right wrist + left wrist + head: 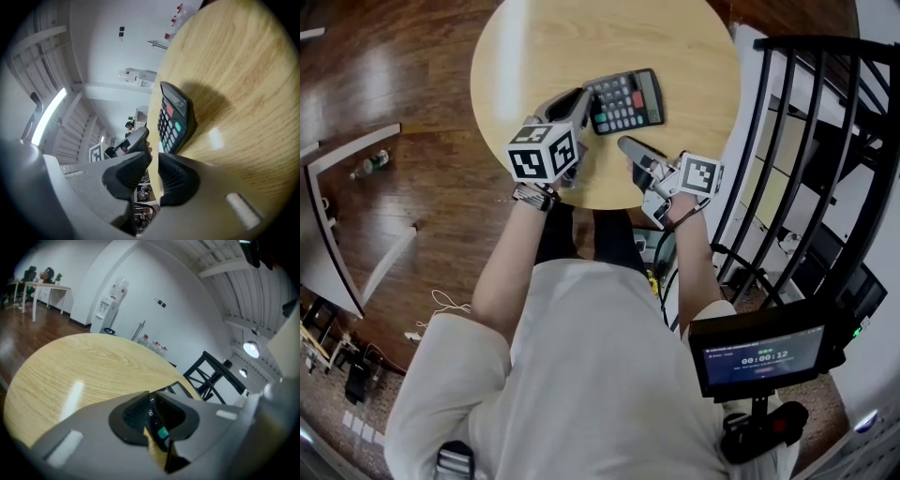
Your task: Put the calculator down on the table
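Observation:
A black calculator (625, 100) with grey, red and green keys is on the round wooden table (553, 37), near its front edge. My left gripper (587, 107) reaches in from the left and is shut on the calculator's left edge. In the left gripper view that thin edge (157, 425) with a green key runs between the dark pads. My right gripper (628, 146) hovers just in front of the calculator and points at it. Its jaws (153, 164) stand a narrow gap apart with nothing between them. In the right gripper view the calculator (174, 117) casts a shadow on the table.
A black metal railing (806, 141) stands close on the right of the table. A small monitor (759, 361) sits at the lower right. On the wooden floor to the left are a bottle (371, 164) and white furniture (337, 216). The person's body fills the lower middle.

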